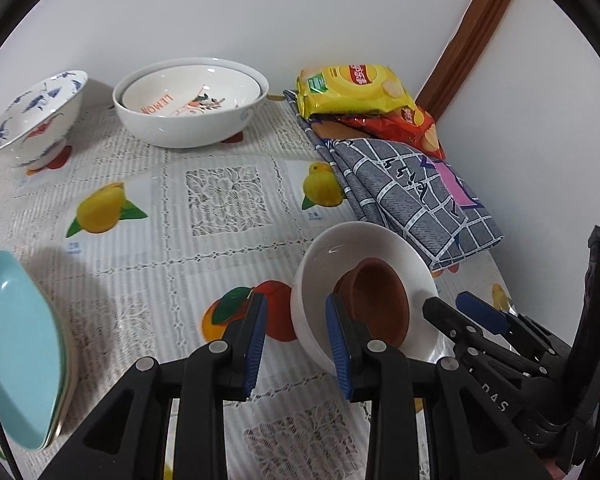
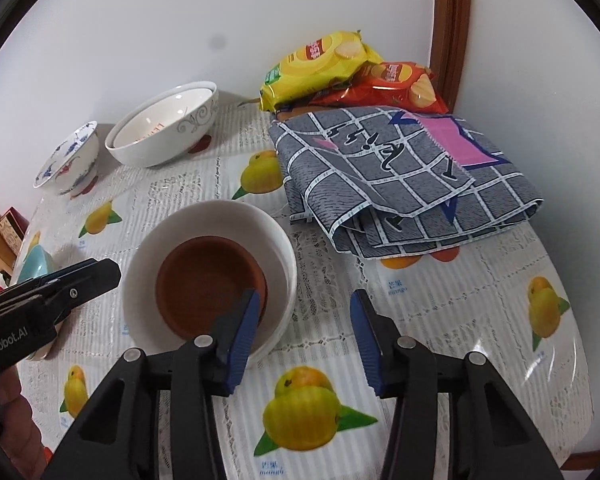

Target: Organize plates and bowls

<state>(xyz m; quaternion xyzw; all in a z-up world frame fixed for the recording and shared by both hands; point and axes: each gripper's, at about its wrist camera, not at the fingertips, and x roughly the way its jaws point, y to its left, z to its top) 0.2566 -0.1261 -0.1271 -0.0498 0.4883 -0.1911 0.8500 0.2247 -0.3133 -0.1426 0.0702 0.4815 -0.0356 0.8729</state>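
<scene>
A white bowl [image 1: 412, 268] [image 2: 228, 220] with a brown clay dish [image 1: 380, 300] [image 2: 208, 280] inside it stands on the fruit-print tablecloth. My left gripper [image 1: 296, 320] is open, its jaws astride the bowl's near left rim. My right gripper [image 2: 304, 320] [image 1: 452, 304] is open, its left finger over the bowl's rim on the opposite side. A large white bowl [image 1: 188, 120] [image 2: 160, 136] with a "LEMON" plate nested in it stands at the back. A blue-patterned bowl [image 1: 36, 112] [image 2: 70, 156] stands left of it. A light blue plate [image 1: 16, 348] [image 2: 36, 264] lies at the left.
A folded grey checked cloth [image 1: 412, 196] [image 2: 400, 176] lies at the back right, with a yellow chip bag [image 1: 352, 88] [image 2: 320, 64] and a red chip bag [image 1: 416, 124] [image 2: 396, 84] behind it. White walls and a wooden trim [image 1: 472, 36] bound the table.
</scene>
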